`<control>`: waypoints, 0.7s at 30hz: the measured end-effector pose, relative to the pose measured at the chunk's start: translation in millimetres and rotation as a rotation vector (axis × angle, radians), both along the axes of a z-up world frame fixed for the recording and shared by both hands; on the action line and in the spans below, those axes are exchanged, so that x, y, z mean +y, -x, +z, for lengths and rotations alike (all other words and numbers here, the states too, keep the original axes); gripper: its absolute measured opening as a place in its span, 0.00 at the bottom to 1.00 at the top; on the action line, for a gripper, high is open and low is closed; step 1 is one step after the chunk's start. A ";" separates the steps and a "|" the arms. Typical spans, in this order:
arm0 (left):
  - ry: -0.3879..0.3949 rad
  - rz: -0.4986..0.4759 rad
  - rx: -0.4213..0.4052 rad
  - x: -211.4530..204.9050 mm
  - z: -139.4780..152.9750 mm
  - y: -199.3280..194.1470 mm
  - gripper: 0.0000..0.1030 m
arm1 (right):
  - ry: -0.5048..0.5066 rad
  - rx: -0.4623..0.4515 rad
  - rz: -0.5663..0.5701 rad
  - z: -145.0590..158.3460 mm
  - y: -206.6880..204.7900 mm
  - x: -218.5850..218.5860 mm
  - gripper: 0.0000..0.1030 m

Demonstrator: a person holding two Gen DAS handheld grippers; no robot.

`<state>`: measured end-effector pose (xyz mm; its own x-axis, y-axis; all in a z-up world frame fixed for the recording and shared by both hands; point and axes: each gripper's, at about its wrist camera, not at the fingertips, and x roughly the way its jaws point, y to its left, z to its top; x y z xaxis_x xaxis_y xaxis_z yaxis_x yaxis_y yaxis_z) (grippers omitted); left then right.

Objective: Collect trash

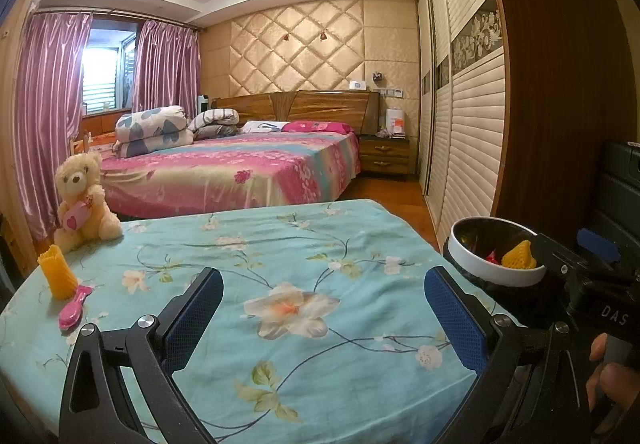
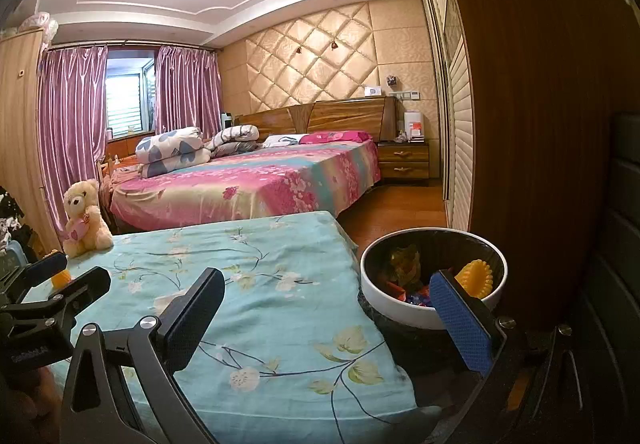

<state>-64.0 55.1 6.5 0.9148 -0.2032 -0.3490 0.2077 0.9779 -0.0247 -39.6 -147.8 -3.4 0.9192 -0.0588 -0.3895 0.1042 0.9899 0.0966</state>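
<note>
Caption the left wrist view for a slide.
Open left gripper above floral tablecloth; yellow foam net left, trash bin right.

A home bedroom: a made bed (image 1: 240, 168) with wooden headboard (image 1: 304, 106), purple curtains (image 1: 48, 104) and a nightstand (image 1: 384, 154).

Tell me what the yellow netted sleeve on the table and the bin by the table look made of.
The upright yellow netted sleeve looks like soft foam fruit netting: open mesh, matte, wavy rim. The round white-rimmed bin looks like smooth glossy plastic, lined with a black bag; its rim catches the light.
</note>
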 end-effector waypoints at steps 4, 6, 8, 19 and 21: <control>-0.003 -0.001 0.004 0.9 -0.4 -1.6 0.99 | -0.001 0.000 0.000 0.2 0.0 0.4 1.00; -0.004 0.001 0.001 0.8 -0.5 -1.0 0.99 | -0.001 -0.001 0.001 0.1 0.2 0.6 1.00; -0.005 0.002 0.000 1.0 -0.7 -1.7 0.99 | 0.000 -0.001 0.000 -0.2 0.1 0.4 1.00; -0.005 -0.005 0.000 2.7 -2.9 -0.9 0.99 | -0.002 -0.001 0.002 0.0 0.7 0.5 1.00; -0.006 -0.005 -0.002 3.2 -2.9 -0.6 0.99 | -0.003 0.002 0.002 -0.6 0.3 0.3 1.00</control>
